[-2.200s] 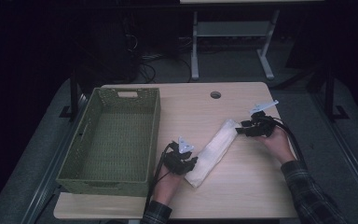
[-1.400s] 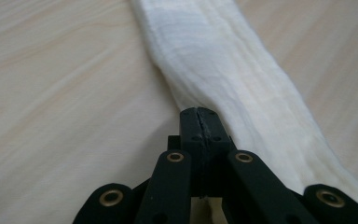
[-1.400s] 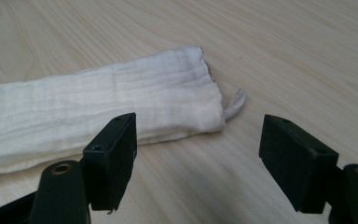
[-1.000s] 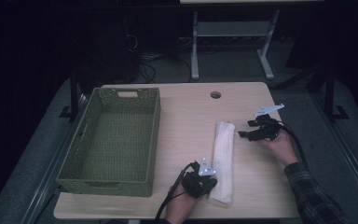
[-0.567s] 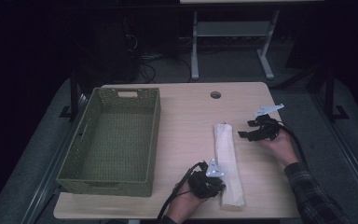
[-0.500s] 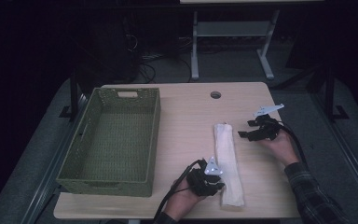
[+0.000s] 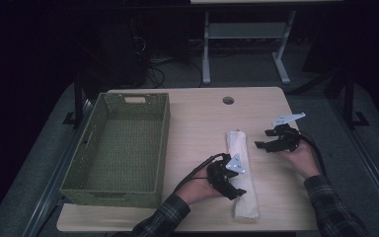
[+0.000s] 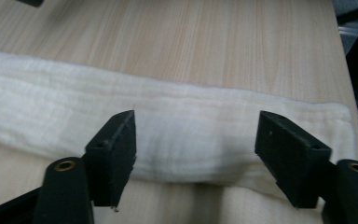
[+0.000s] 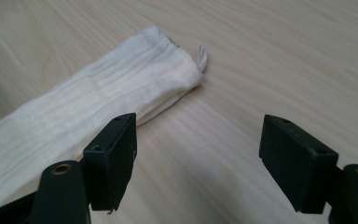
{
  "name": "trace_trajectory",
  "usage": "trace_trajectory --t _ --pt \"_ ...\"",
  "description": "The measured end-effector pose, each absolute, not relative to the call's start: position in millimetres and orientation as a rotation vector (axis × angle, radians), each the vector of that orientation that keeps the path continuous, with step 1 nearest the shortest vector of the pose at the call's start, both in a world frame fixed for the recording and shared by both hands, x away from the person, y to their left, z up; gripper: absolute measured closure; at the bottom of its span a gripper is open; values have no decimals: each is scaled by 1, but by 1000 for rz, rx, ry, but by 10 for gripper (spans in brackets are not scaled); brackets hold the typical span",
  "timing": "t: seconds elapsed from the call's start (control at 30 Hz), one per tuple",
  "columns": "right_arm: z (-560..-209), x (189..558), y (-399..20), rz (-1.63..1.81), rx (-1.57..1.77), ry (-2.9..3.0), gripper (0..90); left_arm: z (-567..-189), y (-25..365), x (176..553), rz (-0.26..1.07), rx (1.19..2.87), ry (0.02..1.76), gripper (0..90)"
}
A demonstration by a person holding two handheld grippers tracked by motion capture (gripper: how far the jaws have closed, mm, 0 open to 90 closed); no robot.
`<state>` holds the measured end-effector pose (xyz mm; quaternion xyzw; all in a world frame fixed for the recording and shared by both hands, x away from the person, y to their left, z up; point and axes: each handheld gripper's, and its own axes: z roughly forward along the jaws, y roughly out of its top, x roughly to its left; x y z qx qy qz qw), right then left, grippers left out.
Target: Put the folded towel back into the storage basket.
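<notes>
A folded white cloth (image 7: 241, 173) lies as a long strip on the wooden table (image 7: 202, 118), running from mid-table toward the front edge. My left gripper (image 7: 238, 187) hovers at the strip's near part. Its jaws have just been opening and now stand wide apart, with the cloth (image 8: 177, 126) lying flat under and beyond them, touched by neither pad. My right gripper (image 7: 261, 139) is open just right of the strip's far end. In the right gripper view the cloth end (image 9: 98, 98) lies to the left of the right gripper (image 9: 198, 144), apart from it.
A green woven basket (image 7: 160, 143) stands on the left half of the table with nothing inside. A small round hole (image 7: 228, 100) sits near the table's far edge. The floor around is dark, and a metal stand is behind the table.
The cloth went from slanted between both grippers to straight on the table. The right gripper let go first. The left gripper then opened off the near end and lifted back slightly.
</notes>
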<state>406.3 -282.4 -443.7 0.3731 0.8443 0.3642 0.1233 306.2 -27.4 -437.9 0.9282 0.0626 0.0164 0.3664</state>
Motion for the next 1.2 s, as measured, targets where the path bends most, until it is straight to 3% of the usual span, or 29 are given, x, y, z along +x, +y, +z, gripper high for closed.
trace_trajectory --t 0.27,0.6,0.7,0.73,0.9,0.97,1.2 --pt "-443 392 -287 1073 1123 2446 272 -455 -39 312 -6 2414 91 182" --pt "-443 383 -288 1093 1139 2435 272 -467 -43 308 4 2442 71 183" --pt "-443 384 -288 1097 1134 2439 272 -465 -41 308 9 2441 71 307" --pt "-443 384 -288 1104 1131 2439 272 -464 -40 307 11 2437 74 307" --pt "-442 383 -287 1142 1061 2476 254 -461 -38 302 7 2433 81 620" --pt "-441 382 -286 1156 1017 2500 251 -460 -38 300 -5 2442 93 699" --pt "-432 389 -275 1219 859 2589 255 -460 -35 302 -46 2439 141 756"
